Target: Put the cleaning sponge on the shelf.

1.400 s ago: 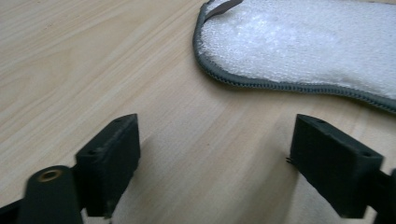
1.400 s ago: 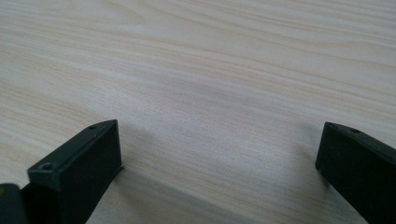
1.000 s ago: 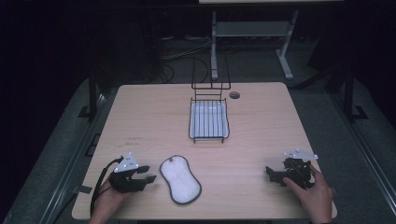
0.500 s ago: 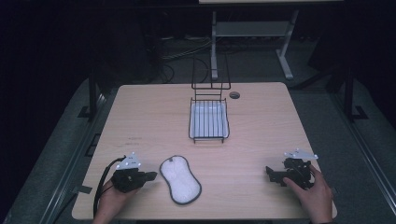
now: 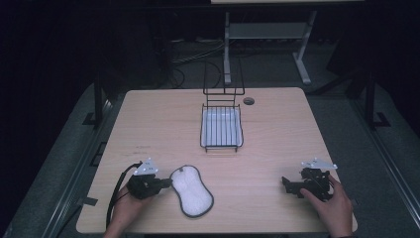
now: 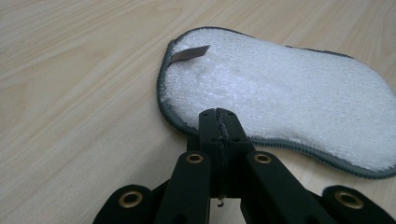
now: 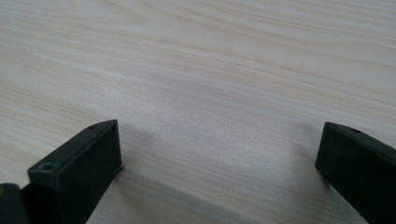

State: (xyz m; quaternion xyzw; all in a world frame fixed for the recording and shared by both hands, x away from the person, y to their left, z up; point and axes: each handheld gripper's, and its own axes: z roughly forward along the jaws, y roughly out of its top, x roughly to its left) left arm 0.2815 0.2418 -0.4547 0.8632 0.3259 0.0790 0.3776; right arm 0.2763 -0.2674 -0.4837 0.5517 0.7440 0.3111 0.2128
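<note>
At the bench's (image 5: pixel 163 124) seven o'clock corner, the left hand-held gripper (image 5: pixel 166 182) is lying low on the wood, its jaws pointing toward three o'clock at the pad (image 5: pixel 192 190). Its jaws have just been closing and are now standing pressed together. In the left gripper view the left hand-held gripper's (image 6: pixel 218 114) tips are sitting right at the pad's (image 6: pixel 289 98) grey edge, seemingly overlapping the rim — whether any fabric is being pinched between them I cannot tell. The pad is lying flat on the bench (image 6: pixel 70 93) at about six o'clock, white and fluffy with a grey border, its long axis running from eleven toward five o'clock. A small grey tab (image 6: pixel 189 52) is sticking out at one end of it.

Over at the five o'clock corner, the right hand-held gripper (image 5: pixel 286 183) is resting in the person's hand (image 5: pixel 333 206), jaws pointing toward nine o'clock. In the right gripper view the right hand-held gripper (image 7: pixel 217 154) is standing wide open with bare bench (image 7: pixel 210 70) between the jaws — nothing is being held.

Past the centre, toward twelve o'clock, a wire rack (image 5: pixel 221 145) is sitting on the bench with a pale tray (image 5: pixel 221 119) under its bars, well apart from the pad and both hand-held grippers.
</note>
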